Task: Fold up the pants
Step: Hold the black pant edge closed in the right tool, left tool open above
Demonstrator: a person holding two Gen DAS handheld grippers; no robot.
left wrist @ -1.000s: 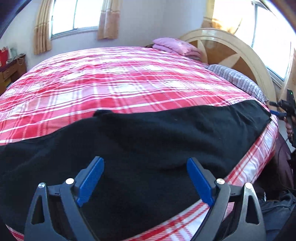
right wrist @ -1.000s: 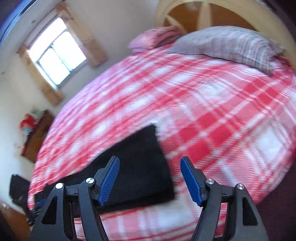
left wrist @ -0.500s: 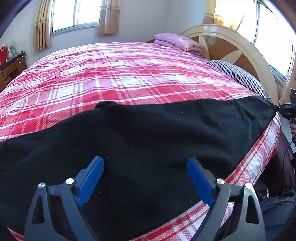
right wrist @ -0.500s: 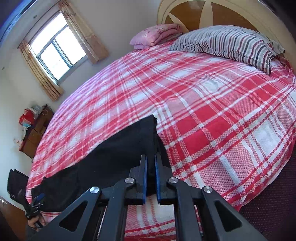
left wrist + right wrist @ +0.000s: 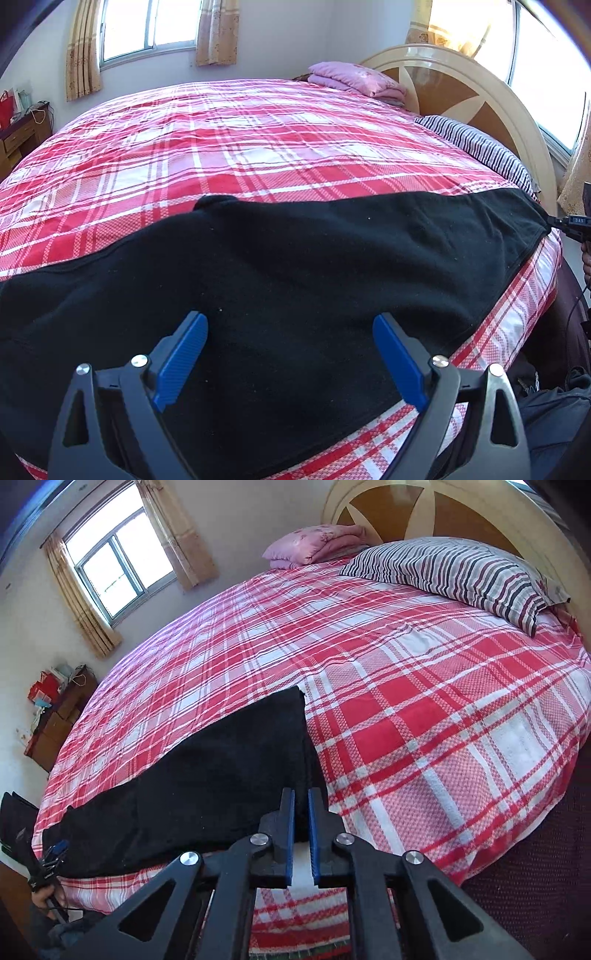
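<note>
1. Since a second ago, the right hand-held gripper (image 5: 301,812) has snapped from wide apart to nearly closed, clamping the pants' (image 5: 221,775) near corner at the hem.
2. Black pants lie spread flat along the bed's (image 5: 424,709) near edge, on the red plaid cover.
3. From the left wrist view, the left hand-held gripper (image 5: 290,345) hovers with jaws wide, over the pants' (image 5: 295,277) broad end; nothing is between its pads.
4. At that view's far right, the right hand-held gripper (image 5: 567,223) pinches the pants' far corner.
5. A striped pillow (image 5: 461,572) lies near the headboard, well apart.
</note>
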